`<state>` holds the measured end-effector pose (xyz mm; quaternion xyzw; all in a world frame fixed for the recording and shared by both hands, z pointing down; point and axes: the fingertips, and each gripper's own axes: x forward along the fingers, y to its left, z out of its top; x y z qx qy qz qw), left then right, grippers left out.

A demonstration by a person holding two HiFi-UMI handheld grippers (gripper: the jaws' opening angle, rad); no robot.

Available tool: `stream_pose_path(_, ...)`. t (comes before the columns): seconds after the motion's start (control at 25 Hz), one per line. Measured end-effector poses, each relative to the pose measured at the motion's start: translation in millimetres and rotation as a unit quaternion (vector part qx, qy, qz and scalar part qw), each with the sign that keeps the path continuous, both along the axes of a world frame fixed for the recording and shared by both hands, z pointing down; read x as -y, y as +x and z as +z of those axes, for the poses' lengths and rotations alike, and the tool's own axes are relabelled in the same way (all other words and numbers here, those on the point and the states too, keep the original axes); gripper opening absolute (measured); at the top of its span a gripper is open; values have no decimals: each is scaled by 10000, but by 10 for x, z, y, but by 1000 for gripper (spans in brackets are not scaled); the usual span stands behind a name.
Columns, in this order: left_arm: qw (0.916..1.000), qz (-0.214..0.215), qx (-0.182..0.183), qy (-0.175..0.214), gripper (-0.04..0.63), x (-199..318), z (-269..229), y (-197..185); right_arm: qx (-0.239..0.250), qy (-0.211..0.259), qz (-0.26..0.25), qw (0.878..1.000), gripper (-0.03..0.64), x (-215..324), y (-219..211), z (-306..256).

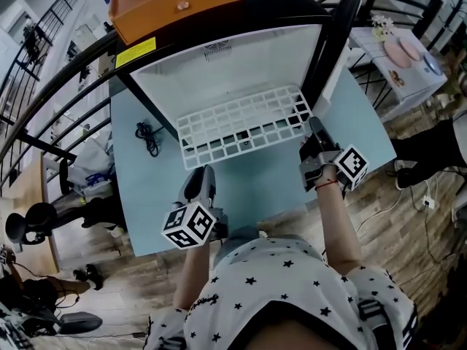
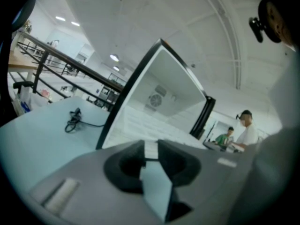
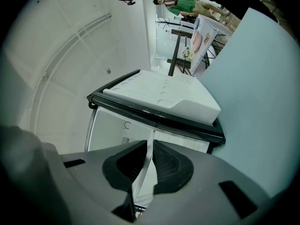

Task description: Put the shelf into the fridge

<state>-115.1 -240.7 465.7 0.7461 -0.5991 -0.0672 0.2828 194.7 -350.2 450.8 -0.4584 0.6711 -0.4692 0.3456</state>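
One white wire shelf (image 1: 244, 126) sits half inside the open fridge (image 1: 226, 68) lying on the blue table (image 1: 270, 188). The right gripper (image 1: 315, 128) pinches its right edge. The left gripper (image 1: 200, 173) looks clamped on the near-left corner, though it's blurry.

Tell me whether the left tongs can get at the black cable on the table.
Probably yes. The cable lies on the table just left of the left tongs, with nothing between them. But those tongs seem closed on the shelf's front edge, so they would have to let go first.
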Motion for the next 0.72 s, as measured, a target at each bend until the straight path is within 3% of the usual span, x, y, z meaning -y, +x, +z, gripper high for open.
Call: stream_pose_path(0.72, 9999, -62, -80, 9, 83, 9, -31, -2, 247, -129, 31, 9996, 44, 16, 2, 38)
